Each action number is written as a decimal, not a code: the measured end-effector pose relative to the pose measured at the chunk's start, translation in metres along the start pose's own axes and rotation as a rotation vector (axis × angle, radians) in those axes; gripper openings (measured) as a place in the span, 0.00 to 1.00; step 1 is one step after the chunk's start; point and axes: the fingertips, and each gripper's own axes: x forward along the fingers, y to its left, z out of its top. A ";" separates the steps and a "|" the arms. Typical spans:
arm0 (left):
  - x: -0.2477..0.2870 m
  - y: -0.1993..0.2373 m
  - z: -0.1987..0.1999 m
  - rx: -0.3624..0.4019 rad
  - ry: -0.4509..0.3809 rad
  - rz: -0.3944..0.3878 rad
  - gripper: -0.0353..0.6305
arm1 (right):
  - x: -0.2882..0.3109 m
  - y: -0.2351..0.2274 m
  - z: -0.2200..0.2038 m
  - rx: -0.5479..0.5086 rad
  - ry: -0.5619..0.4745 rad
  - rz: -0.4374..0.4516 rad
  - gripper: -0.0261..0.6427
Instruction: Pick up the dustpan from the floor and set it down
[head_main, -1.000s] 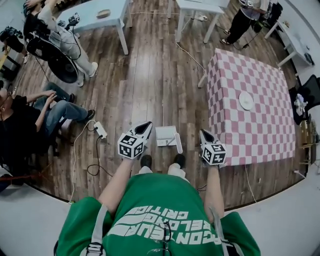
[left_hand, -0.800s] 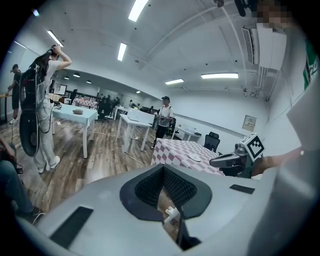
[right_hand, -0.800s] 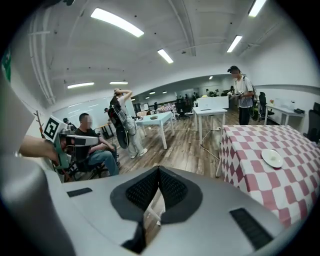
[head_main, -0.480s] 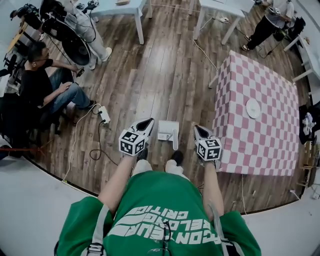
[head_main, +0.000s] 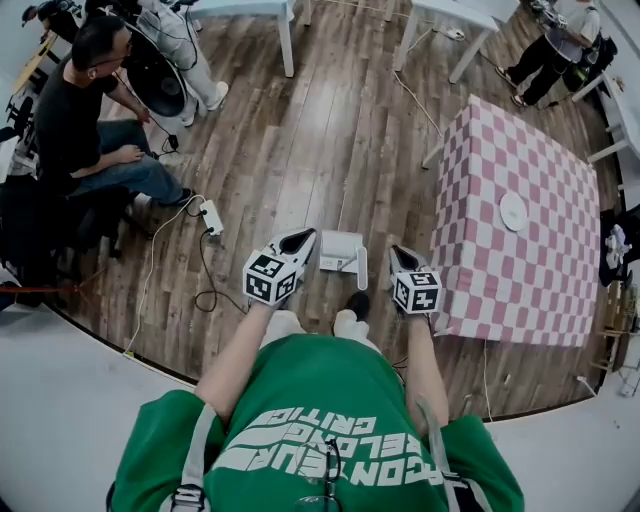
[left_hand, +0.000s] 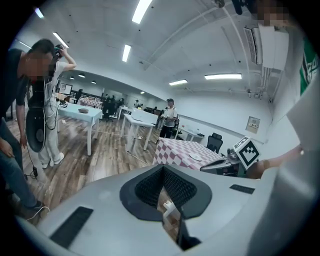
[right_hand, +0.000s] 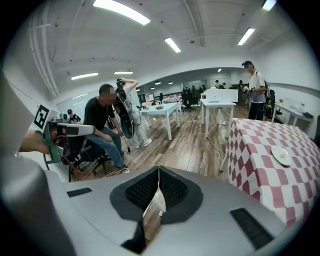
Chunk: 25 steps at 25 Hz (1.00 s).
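On the floor (head_main: 300, 150) in head view, the dustpan (head_main: 342, 258) is lying just ahead of our feet (head_main: 357, 303), between left gripper (head_main: 303, 240) and right gripper (head_main: 398, 258), untouched. We're holding both arms forward and down to flank it, likely for pickup. Left gripper view: jaws are meeting, empty. Right gripper view: jaws are pressing together, holding nothing; checkered tabletop (right_hand: 250, 145) sitting right.

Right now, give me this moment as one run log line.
dustpan: on floor, untouched | left gripper: shut, empty, left of dustpan | right gripper: shut, empty, right of dustpan | pickup: not yet started
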 end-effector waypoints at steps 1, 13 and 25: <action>-0.003 0.002 -0.001 0.004 0.004 -0.008 0.06 | 0.002 0.003 -0.002 0.005 0.008 -0.010 0.05; -0.021 0.014 -0.009 0.006 0.016 -0.083 0.06 | 0.052 0.029 -0.056 0.046 0.205 -0.039 0.19; -0.045 0.022 -0.028 0.027 0.052 -0.101 0.06 | 0.112 0.030 -0.101 0.063 0.420 -0.094 0.33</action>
